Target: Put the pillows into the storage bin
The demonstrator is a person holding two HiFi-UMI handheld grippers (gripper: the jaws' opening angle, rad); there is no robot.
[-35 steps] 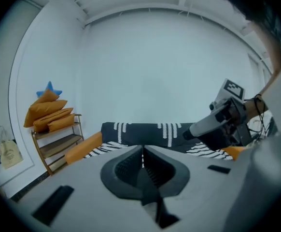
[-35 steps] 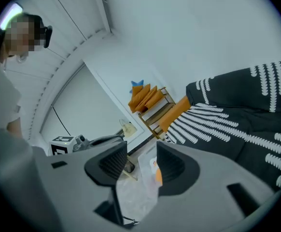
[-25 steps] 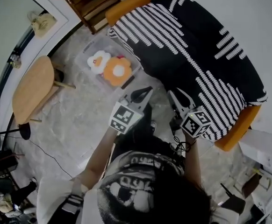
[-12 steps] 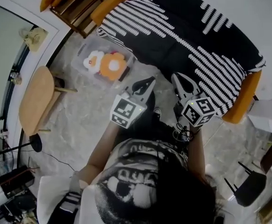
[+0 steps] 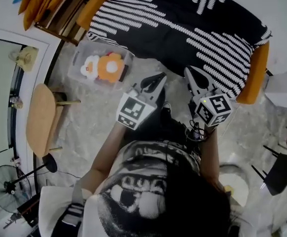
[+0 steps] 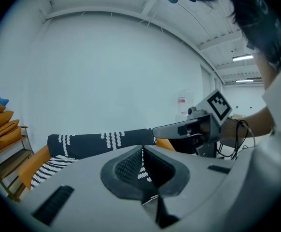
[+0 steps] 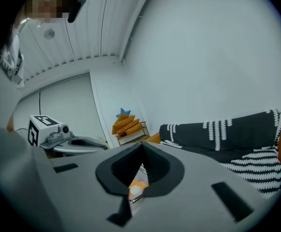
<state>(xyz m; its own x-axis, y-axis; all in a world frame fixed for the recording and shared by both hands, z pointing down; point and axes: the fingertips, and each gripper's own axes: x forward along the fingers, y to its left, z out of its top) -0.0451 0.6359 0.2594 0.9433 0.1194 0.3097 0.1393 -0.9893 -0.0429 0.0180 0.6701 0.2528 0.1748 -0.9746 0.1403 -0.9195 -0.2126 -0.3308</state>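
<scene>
A clear storage bin (image 5: 76, 59) stands on the marble floor beside the sofa, holding a white flower pillow (image 5: 90, 67) and an orange flower pillow (image 5: 109, 68). My left gripper (image 5: 159, 77) is shut and empty, to the right of the bin and apart from it. My right gripper (image 5: 190, 71) is shut too, with nothing in it, near the sofa's front. In the left gripper view the left gripper (image 6: 143, 149) has its tips together, with the sofa behind. In the right gripper view a bit of the orange pillow (image 7: 137, 184) shows below the right gripper (image 7: 141, 154).
An orange sofa under a black-and-white striped blanket (image 5: 183, 19) fills the top. A wooden shelf with orange cushions (image 5: 50, 4) stands top left. A round wooden side table (image 5: 40, 117) and a fan (image 5: 8, 181) are at the left, a dark chair (image 5: 279, 169) at the right.
The right gripper's jaws were apart a second ago and are now together. Both grippers have shifted a little right and up in the picture, and the bin and sofa have slid left.
</scene>
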